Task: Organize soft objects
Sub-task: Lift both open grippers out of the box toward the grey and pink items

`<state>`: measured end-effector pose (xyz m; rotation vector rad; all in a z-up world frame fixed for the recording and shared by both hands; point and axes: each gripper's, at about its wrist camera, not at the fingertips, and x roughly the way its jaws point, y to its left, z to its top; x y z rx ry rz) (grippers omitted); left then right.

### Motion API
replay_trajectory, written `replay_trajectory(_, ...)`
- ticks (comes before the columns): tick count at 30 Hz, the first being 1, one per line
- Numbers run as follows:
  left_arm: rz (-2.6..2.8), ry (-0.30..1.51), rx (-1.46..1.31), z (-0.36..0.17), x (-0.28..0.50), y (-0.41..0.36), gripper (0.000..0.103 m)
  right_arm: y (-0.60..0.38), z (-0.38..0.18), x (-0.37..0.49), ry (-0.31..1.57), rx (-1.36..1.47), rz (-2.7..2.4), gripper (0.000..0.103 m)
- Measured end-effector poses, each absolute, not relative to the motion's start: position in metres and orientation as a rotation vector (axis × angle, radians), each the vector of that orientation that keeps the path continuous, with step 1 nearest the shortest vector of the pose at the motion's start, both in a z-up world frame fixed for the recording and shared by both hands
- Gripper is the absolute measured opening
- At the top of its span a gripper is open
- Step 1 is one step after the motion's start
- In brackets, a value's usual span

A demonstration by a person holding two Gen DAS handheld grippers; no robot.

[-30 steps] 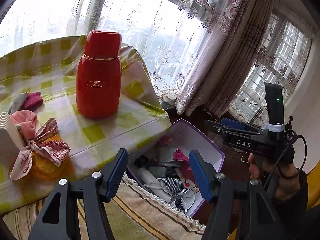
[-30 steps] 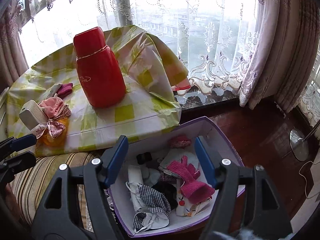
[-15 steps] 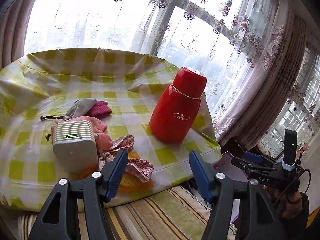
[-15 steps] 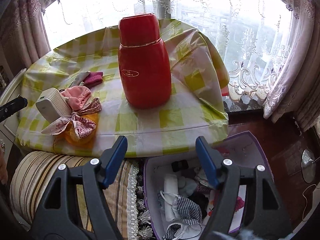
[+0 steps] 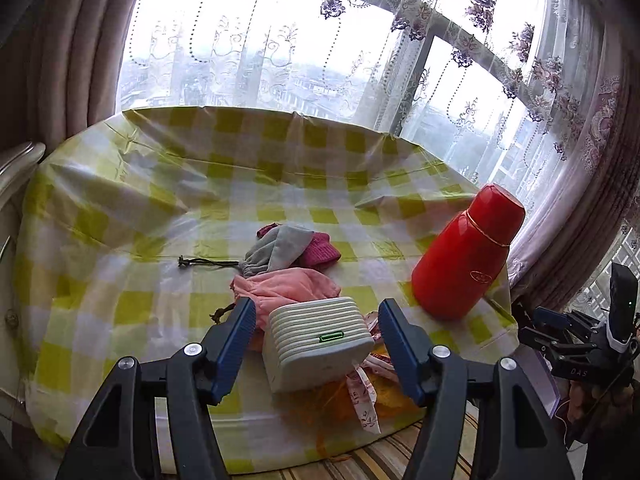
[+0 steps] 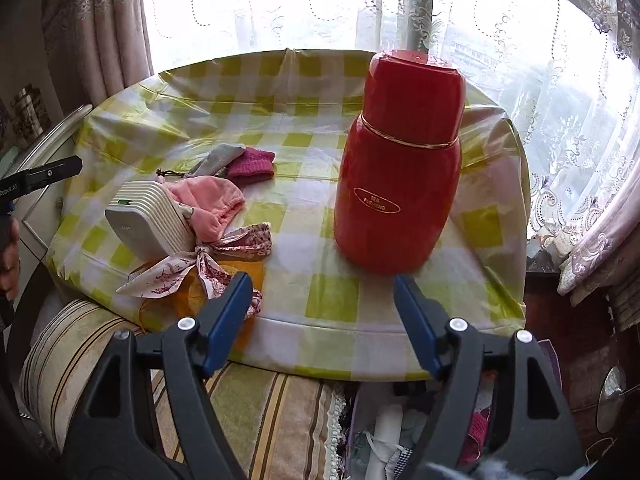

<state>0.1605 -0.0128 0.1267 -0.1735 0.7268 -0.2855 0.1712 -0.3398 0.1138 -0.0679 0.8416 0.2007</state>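
Note:
Soft items lie on the yellow-checked table (image 5: 120,240): a pink cloth (image 5: 288,288) (image 6: 208,204), a grey drawstring pouch (image 5: 276,248) over a magenta knit piece (image 5: 320,252) (image 6: 252,164), a floral ribbon bow (image 6: 216,256) and an orange cloth (image 6: 236,272). My left gripper (image 5: 312,344) is open and empty, its jaws on either side of a ribbed white box (image 5: 320,344) at the near edge. My right gripper (image 6: 322,316) is open and empty, above the table's front edge, before the red flask (image 6: 400,160).
The red flask (image 5: 468,252) stands at the table's right. A purple box of clothes (image 6: 396,436) sits on the floor below the right gripper. A striped cushion (image 6: 256,412) lies at the table's front. Lace curtains (image 5: 540,80) hang behind.
Both grippers have swung up and left from the purple box of clothes toward the table. The left one now frames the white box; the right one faces the flask. Both stay open.

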Motion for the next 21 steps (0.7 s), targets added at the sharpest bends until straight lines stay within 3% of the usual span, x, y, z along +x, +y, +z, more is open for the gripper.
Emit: replay_trajectory(21, -0.399, 0.881, -0.162, 0.066, 0.3, 0.029, 0.066, -0.236, 0.093, 0.31, 0.865, -0.197, 0.394, 0.084)
